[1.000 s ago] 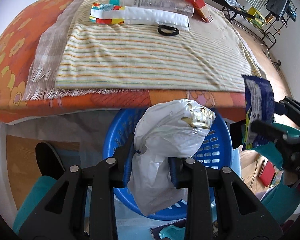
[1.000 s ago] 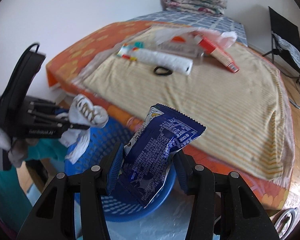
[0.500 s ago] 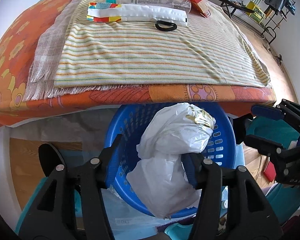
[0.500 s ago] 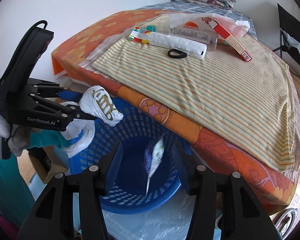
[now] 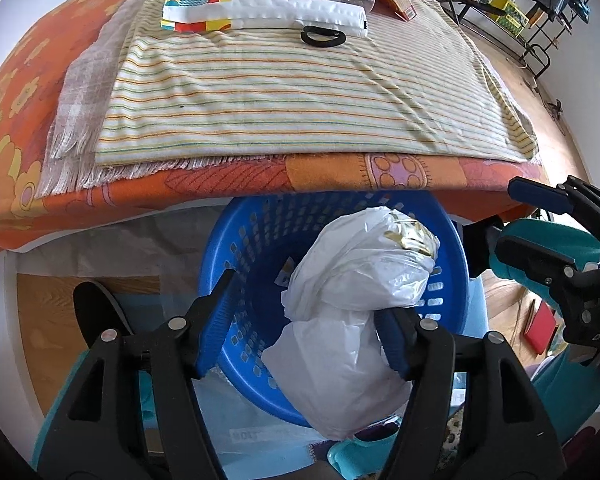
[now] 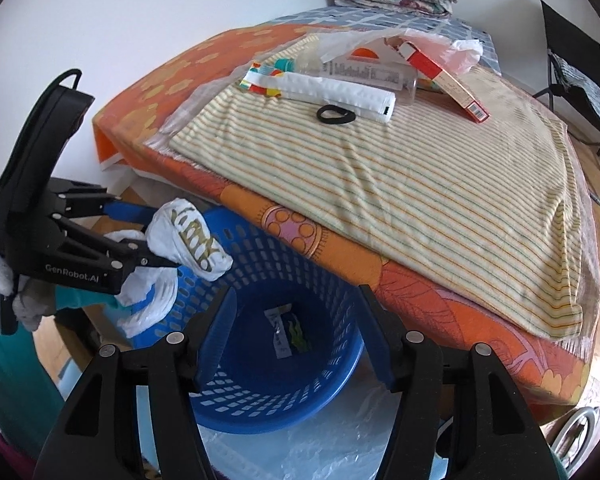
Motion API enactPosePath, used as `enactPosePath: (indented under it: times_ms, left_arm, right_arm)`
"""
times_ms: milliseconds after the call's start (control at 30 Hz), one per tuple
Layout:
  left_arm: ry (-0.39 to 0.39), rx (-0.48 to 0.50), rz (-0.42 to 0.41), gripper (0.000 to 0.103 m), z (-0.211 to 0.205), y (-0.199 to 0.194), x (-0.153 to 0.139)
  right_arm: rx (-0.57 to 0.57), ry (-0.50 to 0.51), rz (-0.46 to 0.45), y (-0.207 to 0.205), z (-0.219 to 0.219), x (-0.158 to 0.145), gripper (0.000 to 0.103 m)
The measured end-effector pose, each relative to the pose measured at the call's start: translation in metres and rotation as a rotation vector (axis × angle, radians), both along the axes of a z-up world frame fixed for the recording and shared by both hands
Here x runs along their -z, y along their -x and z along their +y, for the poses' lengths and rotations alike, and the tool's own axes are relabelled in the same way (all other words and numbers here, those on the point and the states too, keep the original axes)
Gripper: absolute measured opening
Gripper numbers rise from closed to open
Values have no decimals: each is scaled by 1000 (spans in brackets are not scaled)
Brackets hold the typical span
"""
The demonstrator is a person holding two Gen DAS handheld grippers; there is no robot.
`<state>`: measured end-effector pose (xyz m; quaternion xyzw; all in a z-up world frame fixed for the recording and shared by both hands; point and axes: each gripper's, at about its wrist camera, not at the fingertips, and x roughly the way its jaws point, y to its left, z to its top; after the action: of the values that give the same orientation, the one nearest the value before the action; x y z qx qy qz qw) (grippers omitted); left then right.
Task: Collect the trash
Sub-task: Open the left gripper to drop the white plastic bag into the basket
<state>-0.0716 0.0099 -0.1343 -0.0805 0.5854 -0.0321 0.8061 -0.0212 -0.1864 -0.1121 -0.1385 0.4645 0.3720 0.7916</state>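
Two grippers hang over a blue basket point(image 6: 268, 392) that stands on the floor against the bed point(image 6: 148, 92). Bed: orange flowered cover, with a striped cloth point(image 5: 300, 92) spread on top. At the far end of the cloth lie a white roll point(image 6: 332, 94) with a coloured end, a clear bottle point(image 6: 372, 74), a red carton point(image 6: 448, 80), a thin plastic bag point(image 6: 452, 50) and a black hair tie point(image 6: 336, 115) just in front of the roll.

Left gripper point(image 5: 304, 336): jaws opening, with a crumpled white bag point(image 5: 352, 320) between them above the basket's mouth. The bag lies against the right finger point(image 5: 396, 344) and stands clear of the left one; gold print shows at its top. In the right wrist view the same bag point(image 6: 184, 240) bulges past the fingertips, at the basket's near rim.

Right gripper point(image 6: 296, 340): jaws opening, nothing between them; they frame the basket's inside. On the basket floor lies a blue wrapper point(image 6: 288, 334), well below the fingertips and touched by neither gripper.
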Motion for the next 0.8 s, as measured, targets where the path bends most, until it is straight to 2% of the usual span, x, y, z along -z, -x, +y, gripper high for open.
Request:
enactPosePath:
  times_ms: [367,800]
  left_arm:
    - [28,51,-12,67,-12,-2,-4]
    - [77,112,-46,67,-22,-2,-19]
  right_arm:
    - [-9,-38,17,-2,2,-4,60]
    - [-31,-29,21,1,10,-2,60]
